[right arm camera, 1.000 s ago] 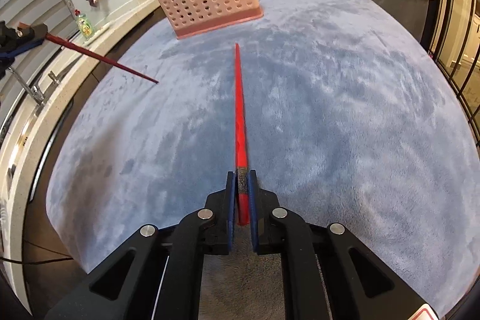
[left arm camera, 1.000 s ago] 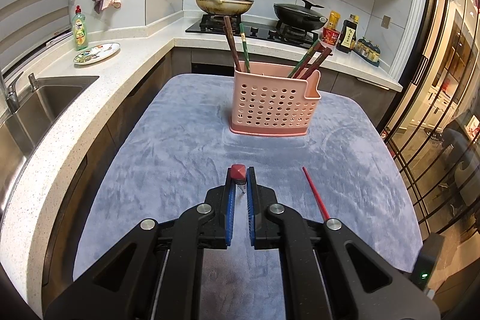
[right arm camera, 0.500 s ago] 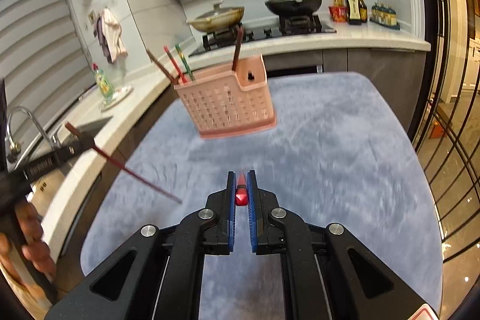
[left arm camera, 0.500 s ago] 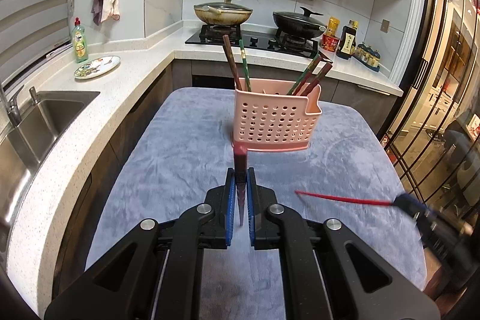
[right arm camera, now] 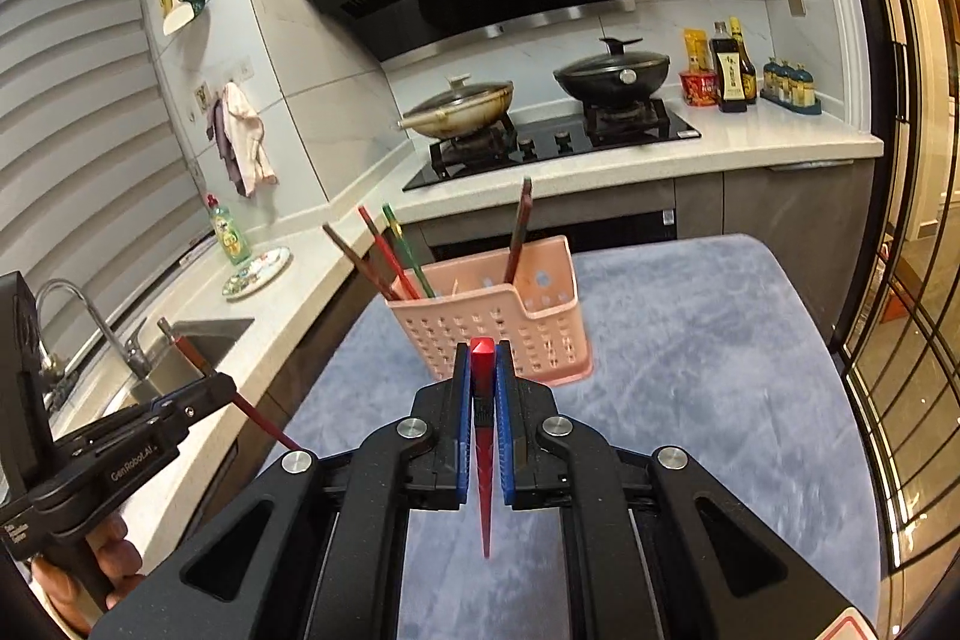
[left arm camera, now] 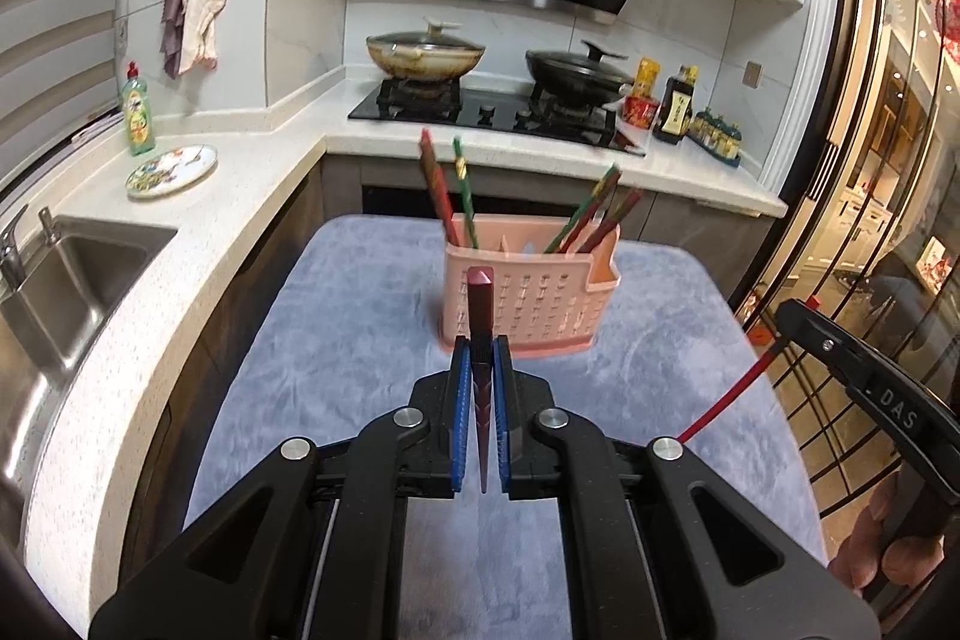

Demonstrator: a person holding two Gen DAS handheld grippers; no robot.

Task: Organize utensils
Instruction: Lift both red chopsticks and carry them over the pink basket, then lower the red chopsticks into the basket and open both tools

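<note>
Counted: 2 grippers, 2 loose chopsticks, 1 pink basket (left arm camera: 531, 307) w/ approx 5 chopsticks standing inside (blurred), on grey-blue cloth (left arm camera: 336, 340). Left gripper (left arm camera: 481, 358) clamped narrow on dark red chopstick (left arm camera: 480, 304), thick square end up, tip pointing down. Right gripper (right arm camera: 482, 364) clamped narrow on bright red chopstick (right arm camera: 483, 484), also tip down. Both held in air, in front of basket, not touching it. Vs 1 s ago: both raised off cloth, bright red one lay flat then, now hanging.
</note>
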